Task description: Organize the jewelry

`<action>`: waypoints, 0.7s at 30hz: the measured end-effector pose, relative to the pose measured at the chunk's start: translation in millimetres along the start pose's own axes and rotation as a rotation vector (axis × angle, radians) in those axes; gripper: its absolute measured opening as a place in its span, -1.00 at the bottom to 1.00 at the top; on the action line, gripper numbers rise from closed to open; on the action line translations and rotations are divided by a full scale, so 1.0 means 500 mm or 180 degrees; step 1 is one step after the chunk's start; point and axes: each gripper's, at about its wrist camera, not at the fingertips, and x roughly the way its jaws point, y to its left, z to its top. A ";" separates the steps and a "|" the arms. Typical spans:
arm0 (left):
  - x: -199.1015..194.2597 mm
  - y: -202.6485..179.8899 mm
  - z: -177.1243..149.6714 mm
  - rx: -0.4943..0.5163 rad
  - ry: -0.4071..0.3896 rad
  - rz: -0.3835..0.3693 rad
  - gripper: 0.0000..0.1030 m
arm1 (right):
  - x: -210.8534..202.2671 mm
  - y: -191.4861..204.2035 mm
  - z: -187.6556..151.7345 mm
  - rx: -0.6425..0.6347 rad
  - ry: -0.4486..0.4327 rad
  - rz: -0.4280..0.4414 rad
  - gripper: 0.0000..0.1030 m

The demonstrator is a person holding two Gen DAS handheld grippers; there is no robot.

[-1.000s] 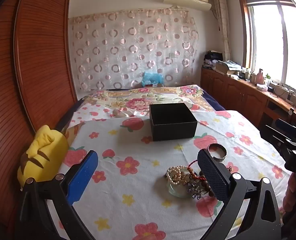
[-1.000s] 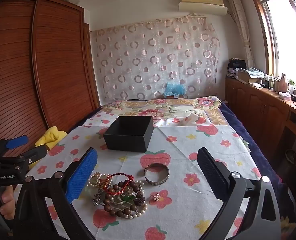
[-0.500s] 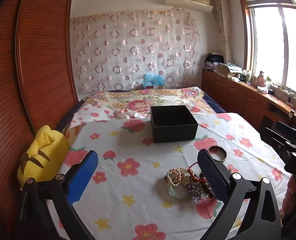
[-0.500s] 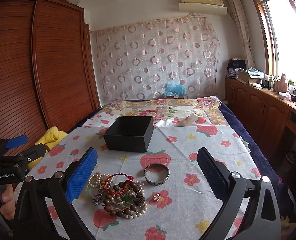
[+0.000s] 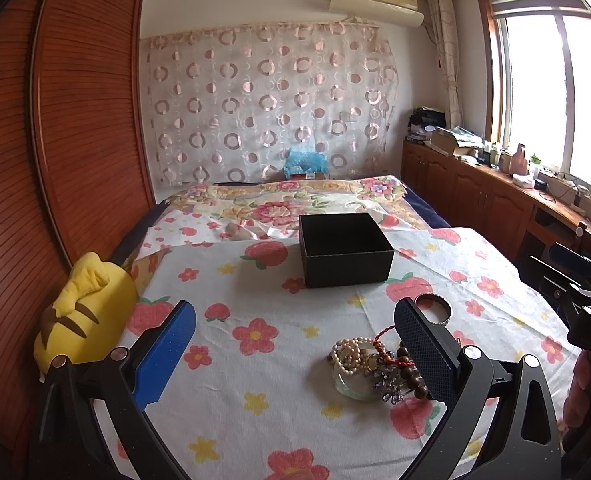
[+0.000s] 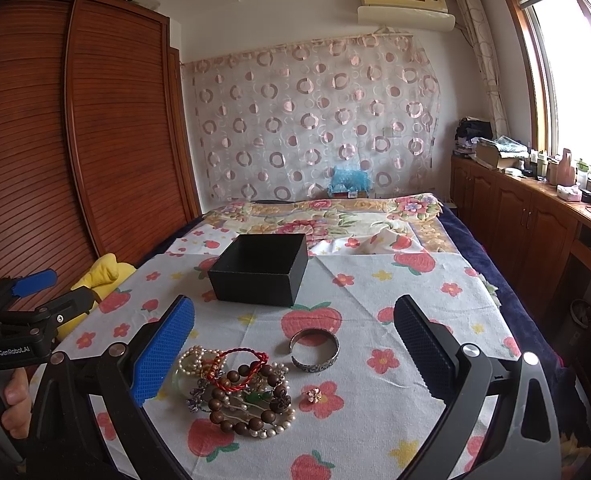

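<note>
- We hold the left gripper point(image 5: 295, 344) above the flowered cloth point(image 5: 255, 360), its jaws spread wide with nothing between them.
- We hold the right gripper point(image 6: 295, 344) the same way: jaws wide apart, gripping nothing, hovering over the cloth.
- In the right view, the jewelry pile point(image 6: 235, 392) lies at about 7 o'clock from the frame's centre, just beside the left blue pad point(image 6: 163, 352) and partly between the fingers.
- The pile holds a wooden bead bracelet point(image 6: 247, 404), a red cord point(image 6: 241, 364), pearls point(image 6: 193, 360) and a pale green bangle point(image 6: 178, 379), all tangled and touching.
- A small flower ring point(image 6: 313, 394) sits alone just at 3 o'clock of the pile.
- The silver cuff point(image 6: 314, 350) lies flat at 1 o'clock from the pile, apart from it, on a strawberry print.
- The black box point(image 6: 261, 274) stands open and upright at 12 o'clock beyond the cuff, well apart from the jewelry; we cannot tell whether anything is inside.
- In the left view, the same pile point(image 5: 375, 368) lies at 5 o'clock from centre, partly hidden behind the right finger point(image 5: 423, 352); the cuff point(image 5: 435, 308) shows just past that fingertip, and the box point(image 5: 345, 250) is at 12 o'clock.
- A yellow plush point(image 5: 83, 316) rests at 9 o'clock on the cloth's edge, by the wooden wardrobe point(image 5: 55, 160).
- Each view catches the other gripper at its edge, with our fingers around the handle.
</note>
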 end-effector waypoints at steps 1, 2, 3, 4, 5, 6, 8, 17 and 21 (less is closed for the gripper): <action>0.000 0.001 0.001 0.0001 -0.0001 -0.0001 0.87 | -0.001 0.000 0.000 0.0001 -0.0003 0.0001 0.95; 0.000 0.001 0.002 0.0002 -0.0002 -0.0002 0.87 | 0.000 0.000 0.000 -0.0002 0.0000 -0.0001 0.95; 0.001 0.002 0.002 0.0003 -0.0002 -0.0003 0.87 | 0.000 0.000 0.000 -0.0002 0.0000 0.0002 0.95; 0.001 0.002 0.003 0.0003 -0.0002 -0.0003 0.87 | -0.001 0.000 0.000 -0.0003 -0.0002 0.0001 0.95; 0.003 0.002 0.004 0.0005 -0.0001 -0.0004 0.87 | -0.001 0.000 0.001 -0.0003 -0.0002 -0.0001 0.95; 0.004 0.003 0.006 0.0004 0.0000 -0.0005 0.87 | -0.001 0.000 0.001 0.0000 0.0000 0.0002 0.95; 0.000 -0.002 -0.001 -0.0010 -0.0004 0.0003 0.87 | -0.001 0.001 0.001 0.0000 -0.0003 -0.0002 0.95; 0.004 -0.006 0.006 -0.0013 -0.0013 0.0006 0.87 | -0.003 0.001 0.001 -0.0002 -0.0007 -0.0002 0.95; 0.005 -0.006 0.007 -0.0012 -0.0017 0.0006 0.87 | -0.004 0.001 0.001 -0.0005 -0.0008 -0.0004 0.95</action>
